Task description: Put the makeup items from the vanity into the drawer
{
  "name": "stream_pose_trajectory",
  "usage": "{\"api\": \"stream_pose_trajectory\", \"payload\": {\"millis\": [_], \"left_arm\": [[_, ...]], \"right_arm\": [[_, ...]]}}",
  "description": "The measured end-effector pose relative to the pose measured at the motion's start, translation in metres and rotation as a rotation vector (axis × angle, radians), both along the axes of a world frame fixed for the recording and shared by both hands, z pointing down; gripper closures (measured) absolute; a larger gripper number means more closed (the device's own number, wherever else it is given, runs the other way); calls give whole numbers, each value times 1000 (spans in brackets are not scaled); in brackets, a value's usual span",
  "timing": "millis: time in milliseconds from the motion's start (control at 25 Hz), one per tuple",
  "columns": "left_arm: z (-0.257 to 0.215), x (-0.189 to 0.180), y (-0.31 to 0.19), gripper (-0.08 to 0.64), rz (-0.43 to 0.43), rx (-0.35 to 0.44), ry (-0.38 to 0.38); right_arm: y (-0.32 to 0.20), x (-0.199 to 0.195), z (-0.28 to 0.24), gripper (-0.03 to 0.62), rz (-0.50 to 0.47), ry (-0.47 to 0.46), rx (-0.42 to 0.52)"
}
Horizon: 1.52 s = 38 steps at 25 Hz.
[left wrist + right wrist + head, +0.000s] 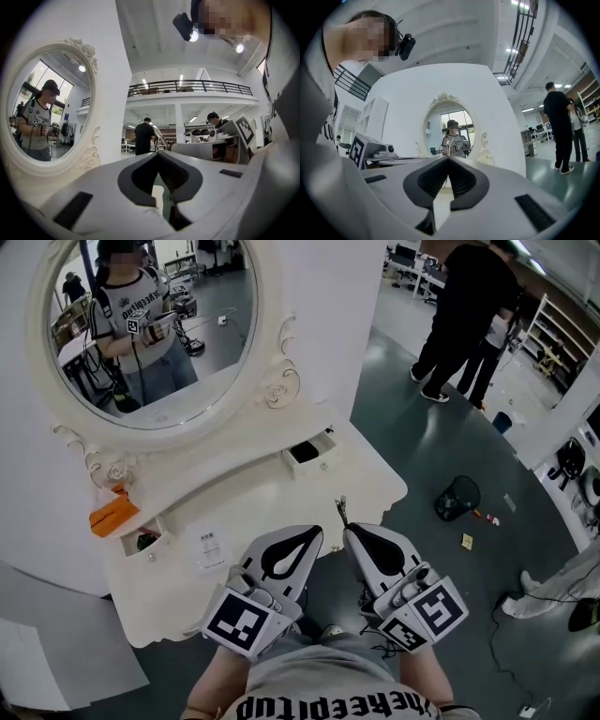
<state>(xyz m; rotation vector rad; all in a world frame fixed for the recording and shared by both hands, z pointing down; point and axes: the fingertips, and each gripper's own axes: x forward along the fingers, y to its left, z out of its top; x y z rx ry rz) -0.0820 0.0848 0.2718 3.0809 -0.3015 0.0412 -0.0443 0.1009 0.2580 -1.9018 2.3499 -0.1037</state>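
Note:
The white vanity (272, 512) stands under an oval mirror (150, 324). An orange item (112, 515) lies at its left end beside a small open drawer (145, 541) with dark things inside. A second small drawer (309, 454) is open at the right, dark inside. A white card (211, 547) lies on the top. My left gripper (316, 533) and right gripper (349, 532) hover side by side at the vanity's front edge, both shut and holding nothing. The left gripper (157, 153) faces the mirror's right side, and the right gripper (447, 158) faces the mirror (450, 136).
Two people (464, 315) stand on the dark floor at the back right. A dark cap (457, 498) and small scraps lie on the floor right of the vanity. A thin dark cable (341, 509) sticks up at the vanity's front edge.

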Motion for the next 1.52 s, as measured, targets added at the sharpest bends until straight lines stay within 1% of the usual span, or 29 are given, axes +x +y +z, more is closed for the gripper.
{"api": "stream_pose_trajectory", "payload": {"millis": [120, 240, 360, 600, 840, 1120, 1520], "left_arm": [[3, -6, -5, 538, 16, 3, 3], [7, -12, -10, 538, 34, 26, 13], [9, -15, -13, 538, 49, 1, 6], [12, -9, -21, 538, 74, -7, 11], [11, 7, -32, 538, 64, -14, 12], [7, 41, -41, 538, 35, -7, 11], [10, 82, -53, 538, -21, -19, 4]], "right_arm": [[-3, -6, 2, 572, 21, 6, 2], [-5, -13, 4, 572, 42, 6, 7], [-5, -17, 7, 572, 66, 6, 3], [-10, -13, 9, 572, 88, 22, -8], [-22, 5, 8, 572, 85, 28, -7], [-34, 39, 4, 572, 50, 30, -2], [-50, 80, 8, 572, -18, 20, -14]]}}
